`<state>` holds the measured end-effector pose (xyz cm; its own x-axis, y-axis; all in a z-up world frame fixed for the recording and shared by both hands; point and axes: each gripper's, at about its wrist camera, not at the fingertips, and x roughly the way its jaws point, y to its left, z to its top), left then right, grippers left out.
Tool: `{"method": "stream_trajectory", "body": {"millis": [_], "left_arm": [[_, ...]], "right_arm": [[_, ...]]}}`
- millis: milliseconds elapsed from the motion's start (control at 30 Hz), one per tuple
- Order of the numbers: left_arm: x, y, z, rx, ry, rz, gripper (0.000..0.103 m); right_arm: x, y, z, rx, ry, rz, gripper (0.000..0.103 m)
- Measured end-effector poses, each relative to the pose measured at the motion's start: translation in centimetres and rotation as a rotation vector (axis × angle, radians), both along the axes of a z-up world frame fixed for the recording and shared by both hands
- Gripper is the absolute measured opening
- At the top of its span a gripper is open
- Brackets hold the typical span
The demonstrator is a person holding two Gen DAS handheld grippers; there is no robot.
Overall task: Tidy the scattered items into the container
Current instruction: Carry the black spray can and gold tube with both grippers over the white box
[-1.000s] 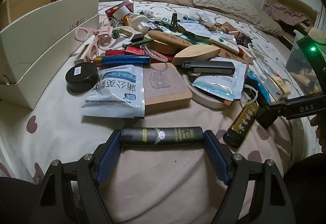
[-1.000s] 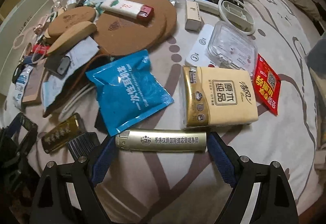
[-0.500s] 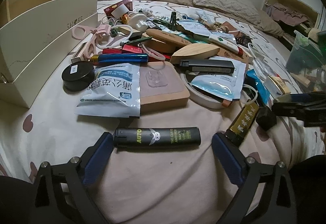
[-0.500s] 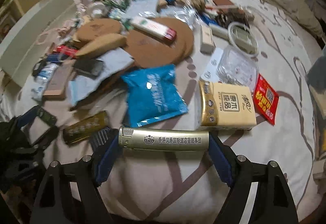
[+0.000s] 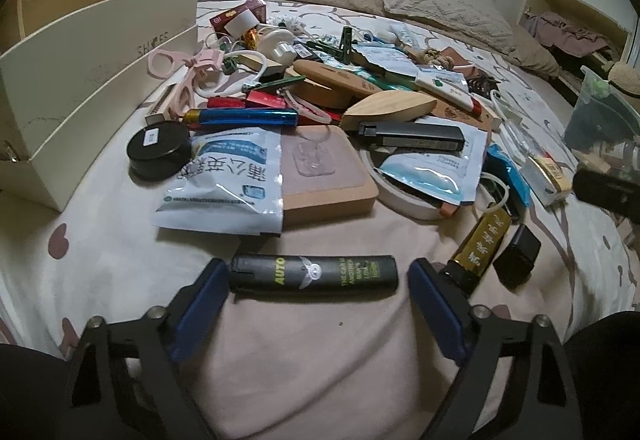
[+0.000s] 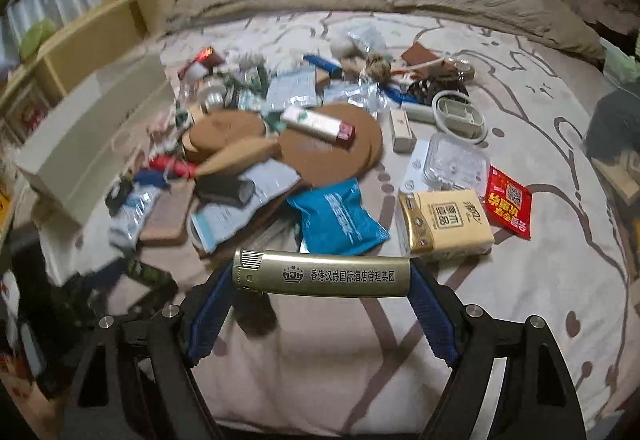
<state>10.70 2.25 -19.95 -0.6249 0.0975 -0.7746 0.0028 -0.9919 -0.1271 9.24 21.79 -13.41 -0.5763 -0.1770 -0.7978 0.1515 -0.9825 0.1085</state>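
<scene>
It looks like the picking-up step of the tidy: two lighters are being dealt with at once, and almost everything else lies loose in the heap on the bed (image 5: 320,360). The right gripper (image 6: 322,280) has its jaws closed end to end on the gold lighter (image 6: 322,275), one pad at each tip, and it appears raised clear of the sheet, with the blue packet (image 6: 336,218) and the tissue pack (image 6: 444,222) just beyond the jaws. My guess is that its next move is a carry over to the white box (image 6: 92,140), which stands well off to the left of those jaws, then a release above it. The left gripper (image 5: 314,280) is spread wider than the black lighter (image 5: 314,272), which lies flat on the sheet between the pads; the left pad seems to touch or nearly touch one end, while a gap shows at the other. It would need to close squarely on both ends before lifting. The box (image 5: 80,88) sits ahead and left of that gripper.
</scene>
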Motion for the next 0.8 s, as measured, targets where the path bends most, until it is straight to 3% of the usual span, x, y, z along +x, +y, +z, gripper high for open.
{"method": "stream_trajectory", "body": {"millis": [267, 800], "left_arm": [[0.0, -0.3, 0.1, -0.009, 0.005, -0.002, 0.080], [0.4, -0.2, 1.2, 0.021, 0.040, -0.021, 0.080]], "right_arm": [[1.3, -0.5, -0.1, -0.057, 0.074, -0.038, 0.084], [3.4, -1.2, -1.0, 0.002, 0.131, -0.071, 0.084]]}}
